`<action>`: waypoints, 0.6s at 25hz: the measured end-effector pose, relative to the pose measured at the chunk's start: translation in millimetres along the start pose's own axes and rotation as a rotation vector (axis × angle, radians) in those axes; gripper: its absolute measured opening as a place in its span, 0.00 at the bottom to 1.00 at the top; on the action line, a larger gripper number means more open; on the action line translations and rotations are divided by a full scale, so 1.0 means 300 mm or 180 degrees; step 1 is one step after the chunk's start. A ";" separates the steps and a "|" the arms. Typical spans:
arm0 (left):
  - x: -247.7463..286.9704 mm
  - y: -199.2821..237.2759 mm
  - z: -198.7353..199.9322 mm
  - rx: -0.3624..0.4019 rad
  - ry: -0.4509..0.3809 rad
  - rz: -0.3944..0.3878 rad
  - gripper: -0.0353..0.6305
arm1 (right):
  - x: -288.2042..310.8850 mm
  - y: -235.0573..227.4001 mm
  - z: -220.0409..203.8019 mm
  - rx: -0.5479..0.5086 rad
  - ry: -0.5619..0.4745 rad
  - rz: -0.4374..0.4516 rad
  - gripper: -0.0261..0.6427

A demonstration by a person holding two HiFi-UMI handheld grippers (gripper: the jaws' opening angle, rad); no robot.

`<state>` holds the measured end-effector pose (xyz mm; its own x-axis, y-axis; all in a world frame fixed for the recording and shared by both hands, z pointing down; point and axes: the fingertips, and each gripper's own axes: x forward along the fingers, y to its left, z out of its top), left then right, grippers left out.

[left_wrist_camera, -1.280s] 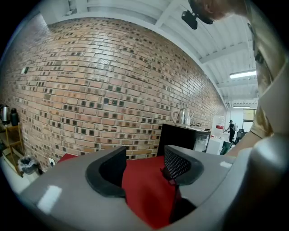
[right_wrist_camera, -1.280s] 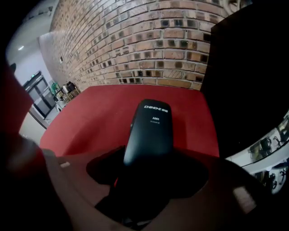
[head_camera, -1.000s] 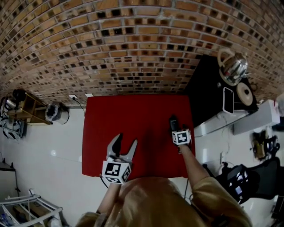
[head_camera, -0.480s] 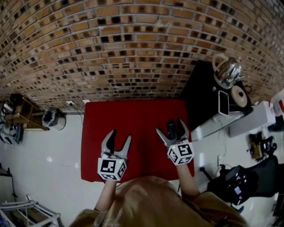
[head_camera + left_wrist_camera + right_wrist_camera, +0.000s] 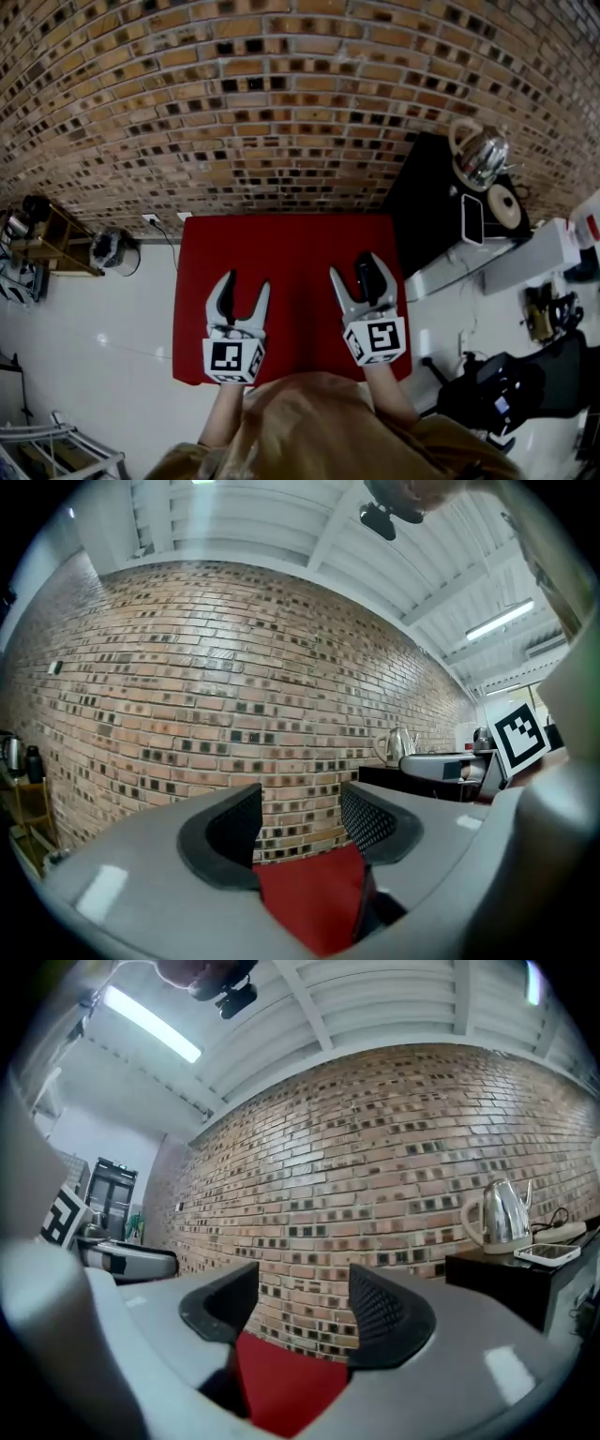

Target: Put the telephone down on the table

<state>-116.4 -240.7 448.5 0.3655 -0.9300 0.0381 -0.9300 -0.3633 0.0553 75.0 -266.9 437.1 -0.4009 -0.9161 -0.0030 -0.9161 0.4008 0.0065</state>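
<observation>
One telephone (image 5: 366, 277), one table (image 5: 281, 248). Left claw (image 5: 244, 285) gapes empty; right claw (image 5: 359, 270), closing empty, has risen off the telephone.

The flat red surface (image 5: 281, 272) looks like soft, matt cloth. The brown brick wall (image 5: 281, 94) is rough. The round silver kettle (image 5: 480, 152) is shiny metal. The white floor (image 5: 84, 319) is smooth and glossy. The grey left tongs (image 5: 302, 808) are smooth, shiny plastic with bumpy black pads (image 5: 367, 819).

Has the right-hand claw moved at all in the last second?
Yes. The right gripper has drawn back from the telephone toward the red table's near edge. Its jaws are closing, nothing between them.
</observation>
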 end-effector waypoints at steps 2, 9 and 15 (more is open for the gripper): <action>-0.009 0.010 -0.001 -0.0016 -0.0002 0.0024 0.42 | -0.004 0.011 -0.014 -0.0016 0.0053 0.0011 0.47; -0.040 0.015 -0.031 -0.0045 0.0049 0.0035 0.42 | -0.017 0.079 -0.053 -0.0078 0.0252 0.0192 0.45; -0.072 0.038 -0.045 -0.0080 0.0097 0.0086 0.42 | -0.007 0.142 -0.086 -0.0050 0.0366 0.0327 0.43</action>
<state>-134.4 -224.0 461.6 0.3417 -0.9372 0.0702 -0.9385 -0.3363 0.0788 36.9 -248.1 463.1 -0.4885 -0.8652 0.1129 -0.8697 0.4932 0.0164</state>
